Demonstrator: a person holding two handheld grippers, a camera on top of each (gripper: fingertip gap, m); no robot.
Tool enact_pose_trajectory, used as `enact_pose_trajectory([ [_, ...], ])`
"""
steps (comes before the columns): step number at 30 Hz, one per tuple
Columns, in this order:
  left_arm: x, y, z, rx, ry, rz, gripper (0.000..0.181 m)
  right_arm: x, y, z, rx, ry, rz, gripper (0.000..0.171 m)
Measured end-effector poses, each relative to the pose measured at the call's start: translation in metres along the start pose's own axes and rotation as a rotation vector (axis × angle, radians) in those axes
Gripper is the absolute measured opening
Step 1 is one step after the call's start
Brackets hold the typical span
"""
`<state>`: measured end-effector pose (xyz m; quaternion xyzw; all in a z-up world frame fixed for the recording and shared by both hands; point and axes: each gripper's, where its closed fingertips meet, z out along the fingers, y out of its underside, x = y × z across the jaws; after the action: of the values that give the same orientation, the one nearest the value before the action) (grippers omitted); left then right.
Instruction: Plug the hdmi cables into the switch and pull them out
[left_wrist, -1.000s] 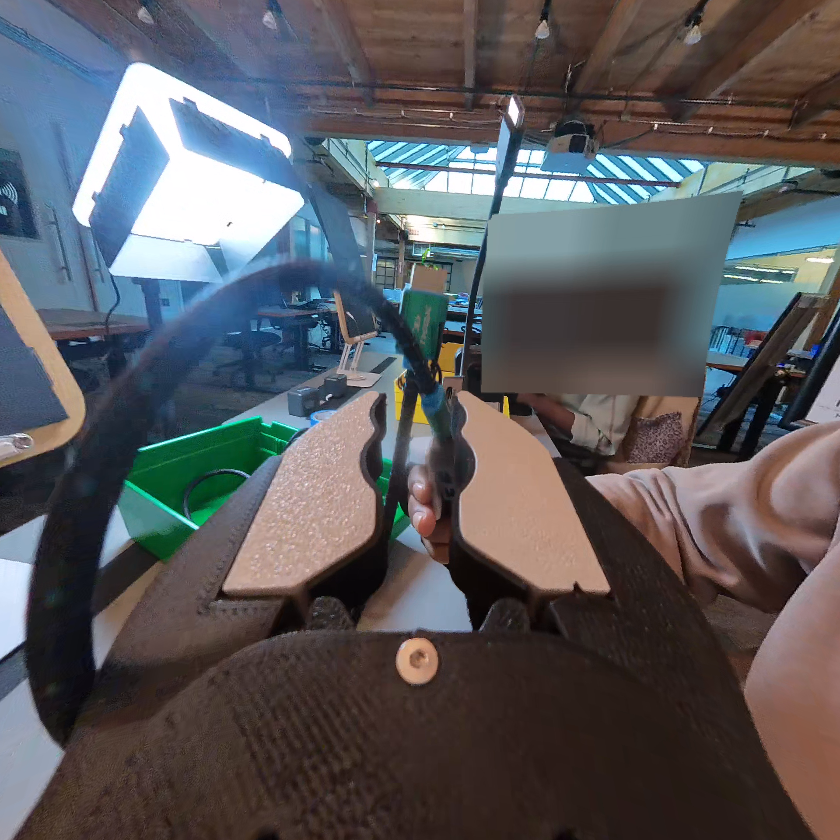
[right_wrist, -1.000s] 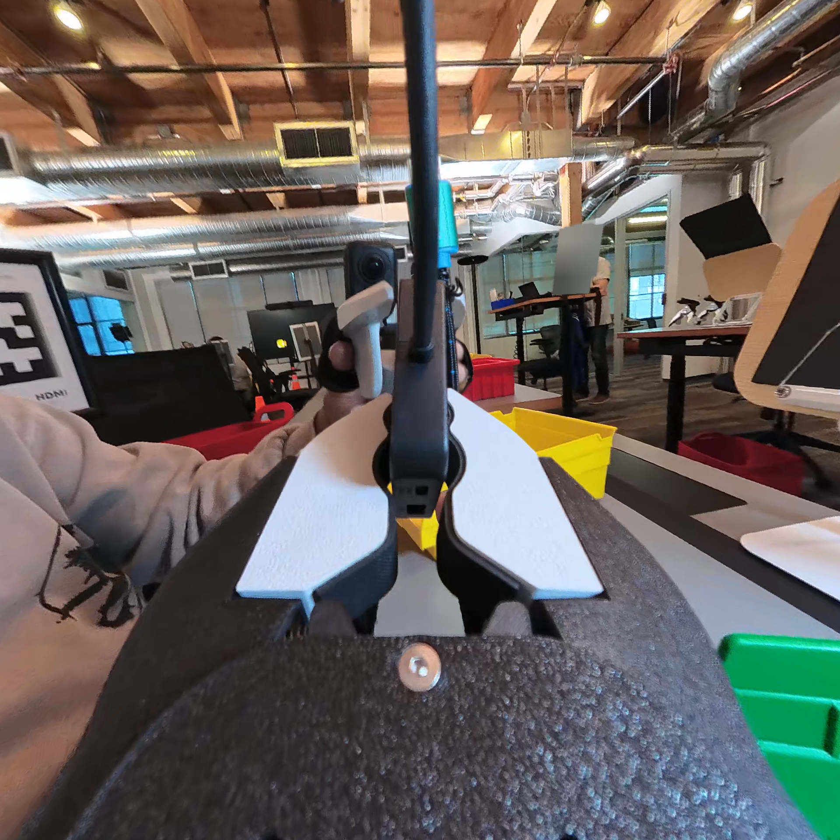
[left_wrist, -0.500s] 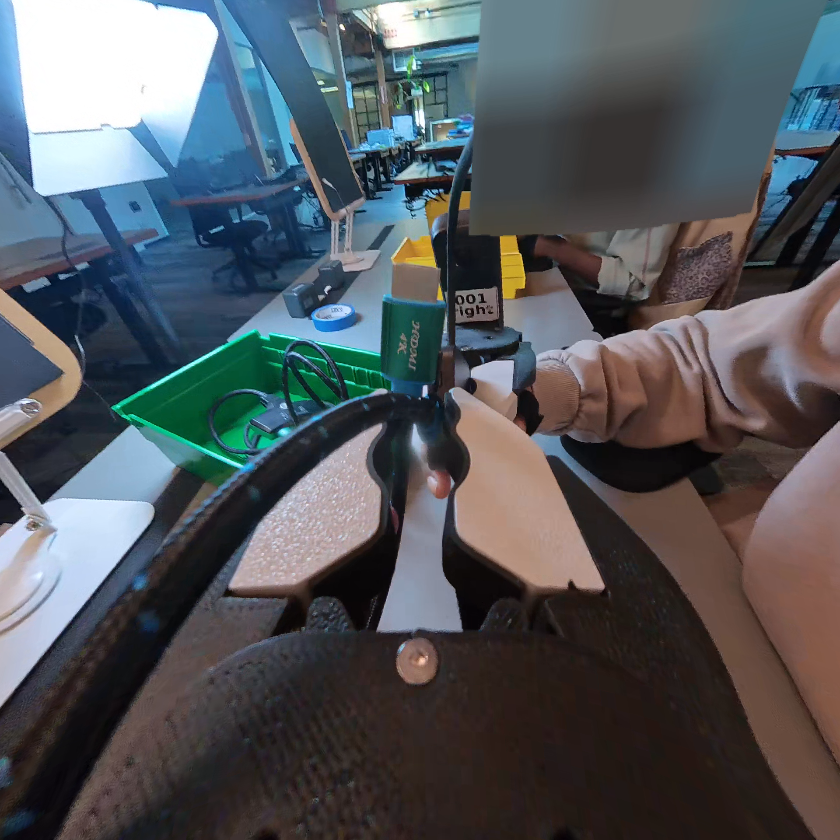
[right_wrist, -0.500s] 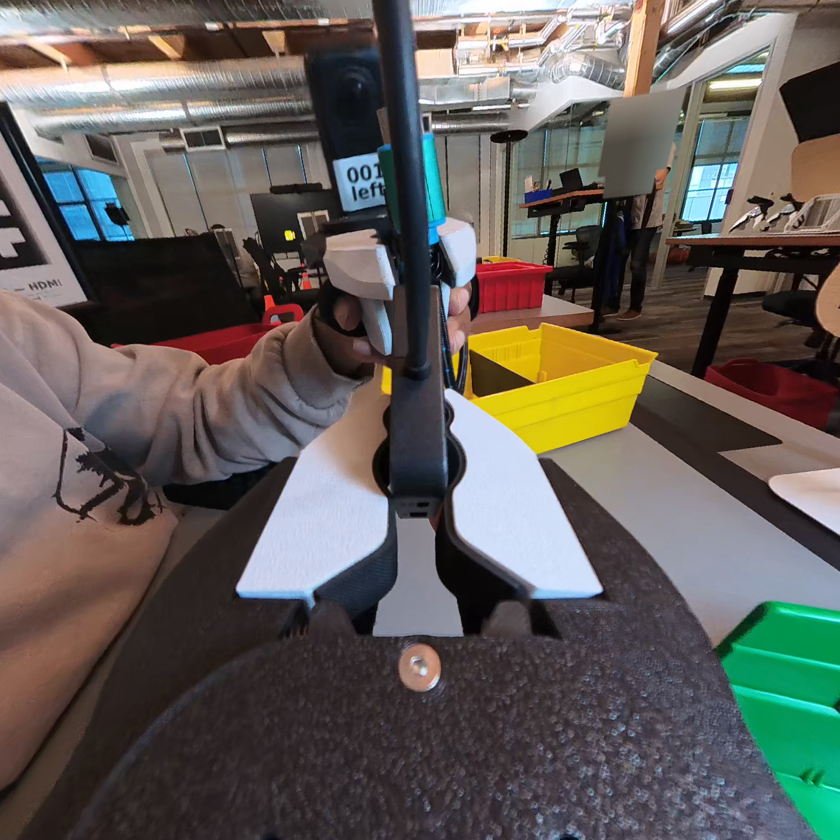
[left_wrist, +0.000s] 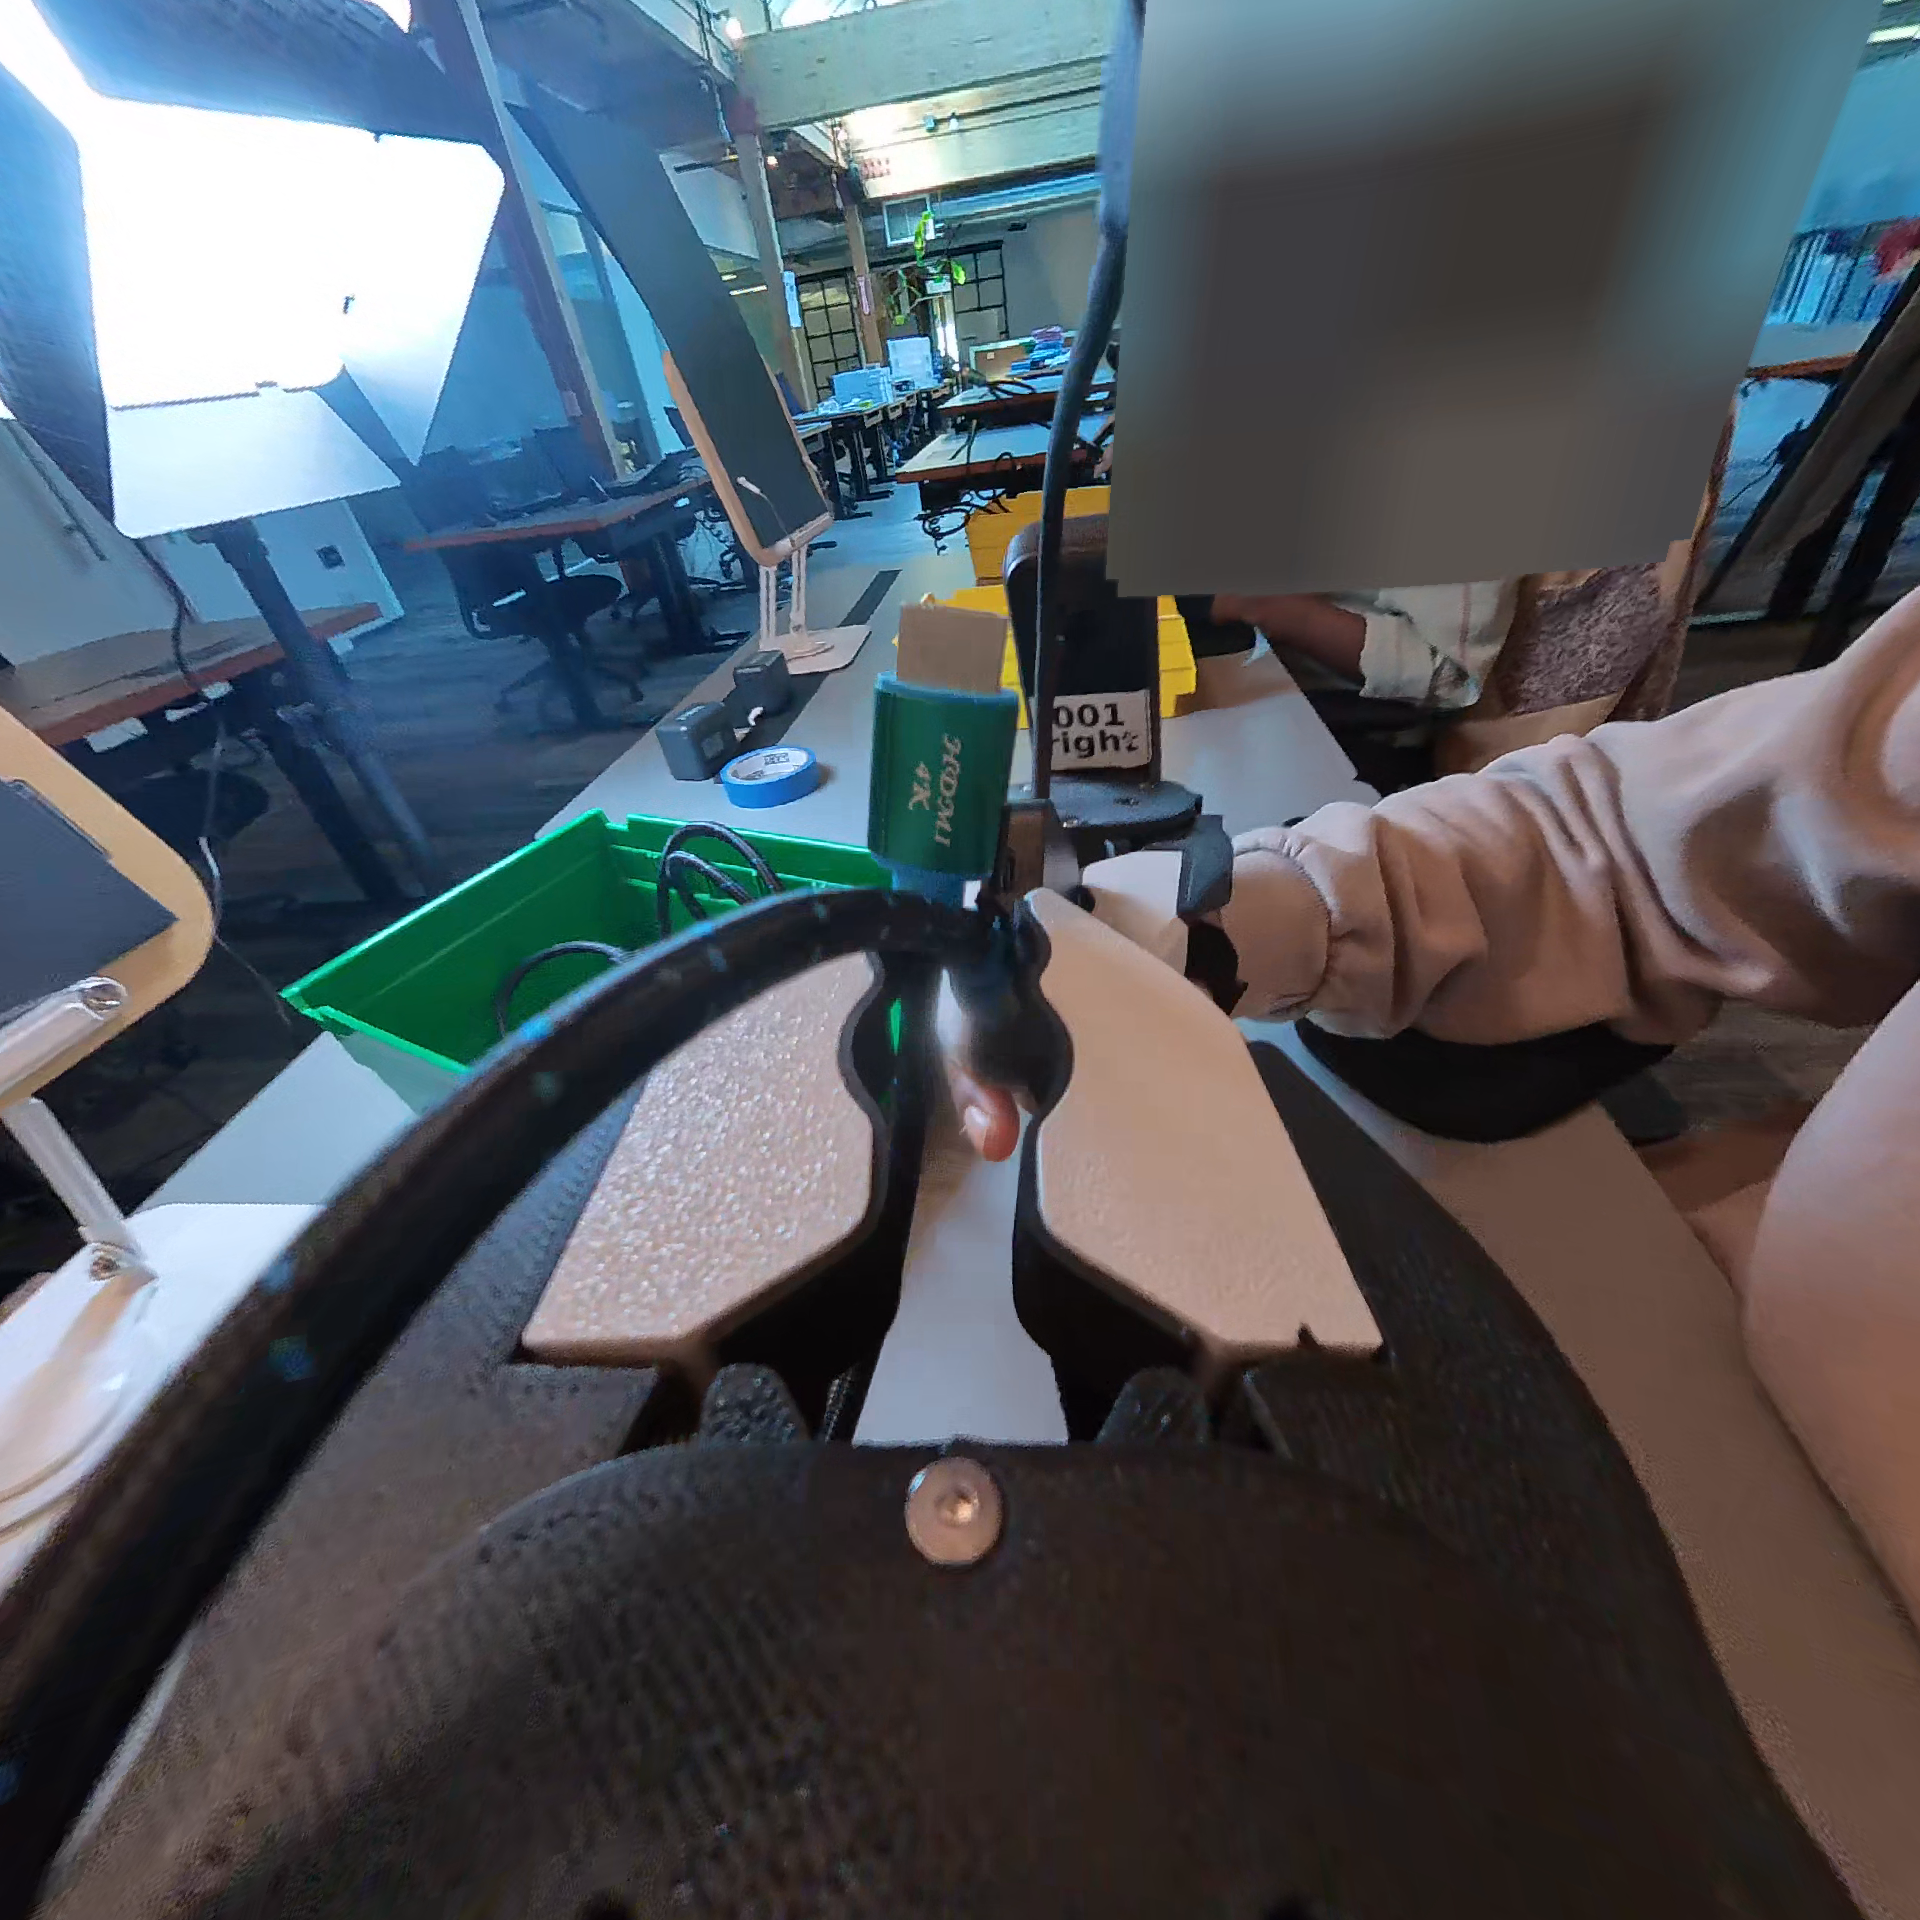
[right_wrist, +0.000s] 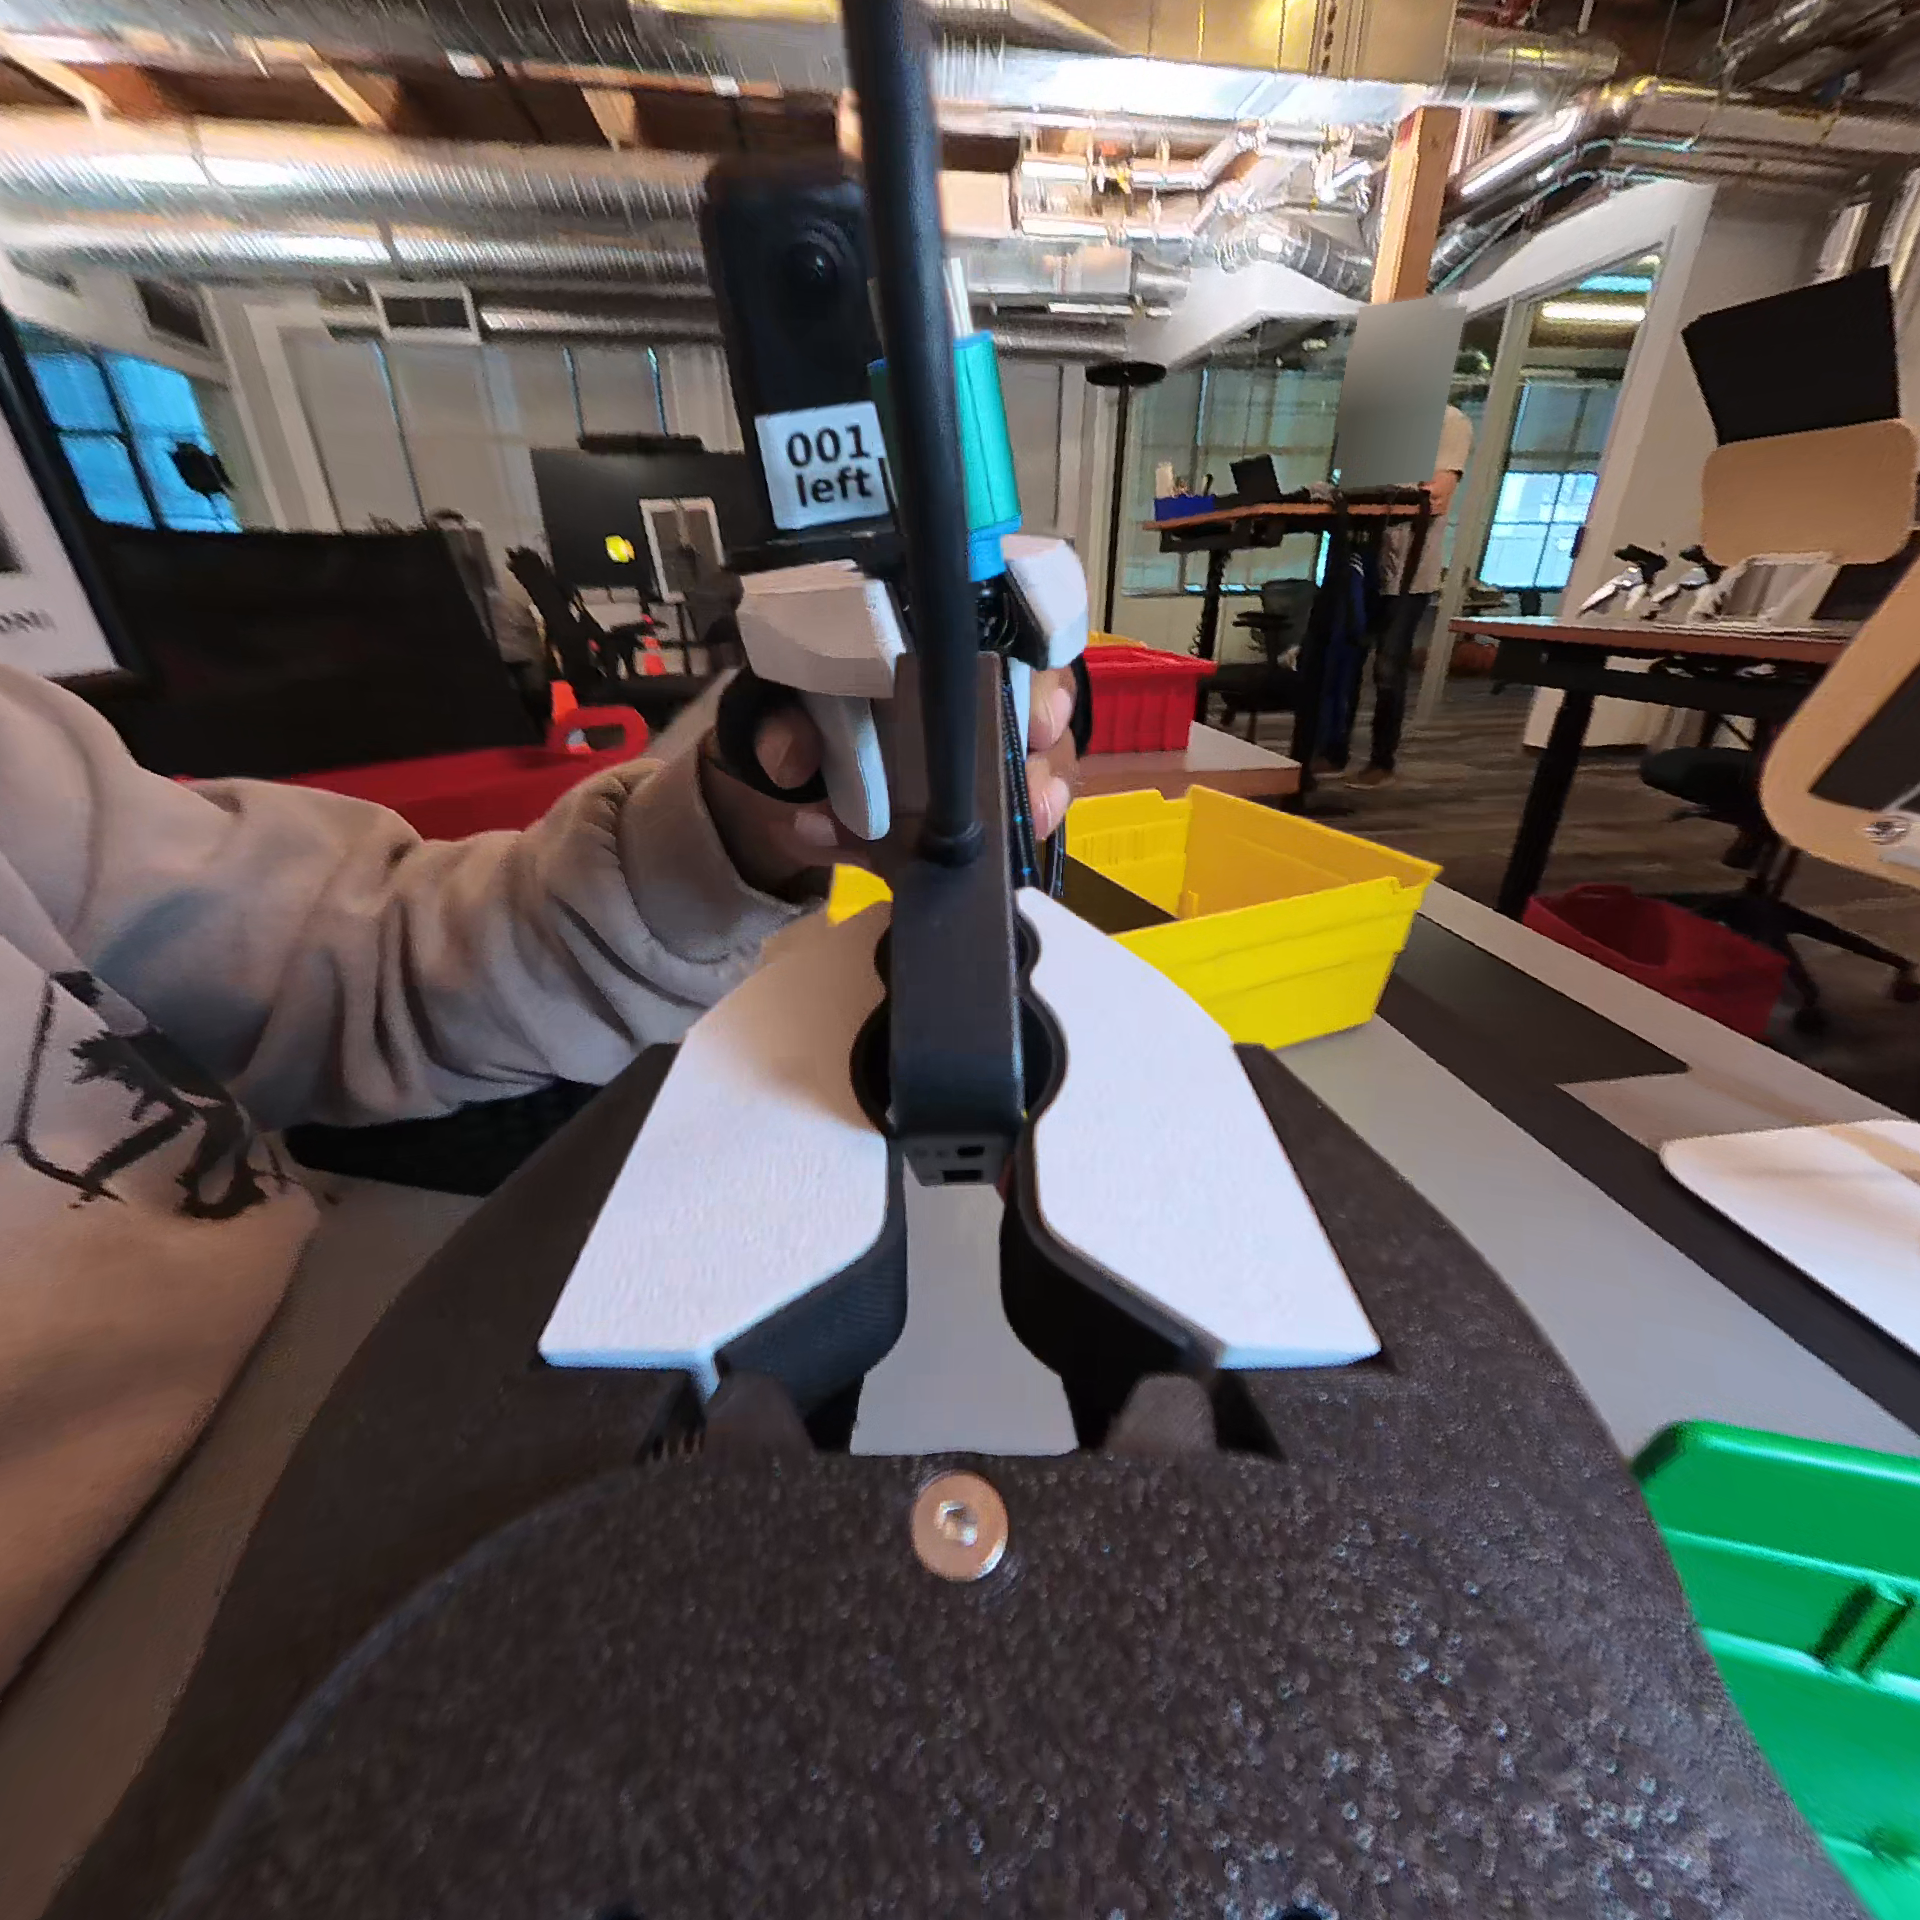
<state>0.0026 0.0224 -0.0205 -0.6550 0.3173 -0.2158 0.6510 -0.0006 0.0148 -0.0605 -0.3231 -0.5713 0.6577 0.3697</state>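
Switch clamped in right claw, cable (green-tipped, seemingly) in left claw

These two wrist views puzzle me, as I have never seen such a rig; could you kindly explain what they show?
No robot here: a person holds a two-finger tool in each hand, with a camera on each looking along its fingers. In the left view, the left tool is shut on a cable just below its green plug, which points upward. In the right view, the right tool is shut on a slim black switch with its own black cable rising from it. Each view shows the other tool facing it. On the grey table stand a green bin holding cables and a yellow bin.
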Motion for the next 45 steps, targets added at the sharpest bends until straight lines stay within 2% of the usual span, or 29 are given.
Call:
enact_pose_trajectory([
  [3,-0.003,0.001,-0.003,0.006,-0.004,0.003,0.02,0.004,-0.004,-0.004,-0.054,0.032,-0.055,0.023],
  [9,-0.014,0.005,-0.011,-0.006,-0.022,-0.016,0.02,0.021,-0.002,-0.021,-0.216,0.161,-0.263,0.025],
  [13,-0.015,0.013,-0.01,-0.036,-0.017,-0.02,0.02,0.02,0.006,-0.021,-0.354,0.208,-0.46,0.015],
  [16,-0.025,0.006,-0.014,0.015,-0.055,-0.089,0.024,0.033,-0.011,-0.03,-0.403,0.287,-0.565,0.014],
  [19,-0.03,-0.003,-0.022,0.075,-0.039,-0.184,0.034,0.063,-0.043,-0.054,-0.416,0.463,-0.665,0.014],
  [22,-0.034,0.001,-0.024,0.046,-0.062,-0.168,0.037,0.102,-0.065,-0.092,-0.474,0.703,-0.764,0.015],
  [24,-0.034,0.006,-0.022,0.014,-0.074,-0.158,0.039,0.133,-0.064,-0.125,-0.612,0.895,-0.873,0.015],
  [27,-0.036,0.014,-0.018,-0.022,-0.087,-0.162,0.044,0.179,-0.037,-0.179,-0.977,1.135,-0.978,0.015],
  [29,-0.038,0.02,-0.015,-0.046,-0.093,-0.163,0.048,0.198,0.003,-0.203,-1.236,1.127,-0.945,0.015],
  [31,-0.039,0.023,-0.015,-0.065,-0.102,-0.159,0.051,0.206,0.029,-0.205,-1.281,1.084,-0.9,0.026],
  [33,-0.041,0.024,-0.017,-0.074,-0.111,-0.149,0.052,0.202,0.042,-0.198,-1.258,0.999,-0.801,0.029],
  [35,-0.044,0.023,-0.021,-0.069,-0.121,-0.147,0.053,0.197,0.038,-0.191,-1.165,0.978,-0.727,0.031],
  [41,-0.056,0.022,-0.033,-0.088,-0.188,-0.116,0.055,0.182,0.006,-0.184,-0.877,0.934,-0.549,0.032],
  [45,-0.07,0.024,-0.058,-0.169,-0.28,-0.065,0.057,0.171,-0.025,-0.182,-0.688,0.929,-0.475,0.031],
])
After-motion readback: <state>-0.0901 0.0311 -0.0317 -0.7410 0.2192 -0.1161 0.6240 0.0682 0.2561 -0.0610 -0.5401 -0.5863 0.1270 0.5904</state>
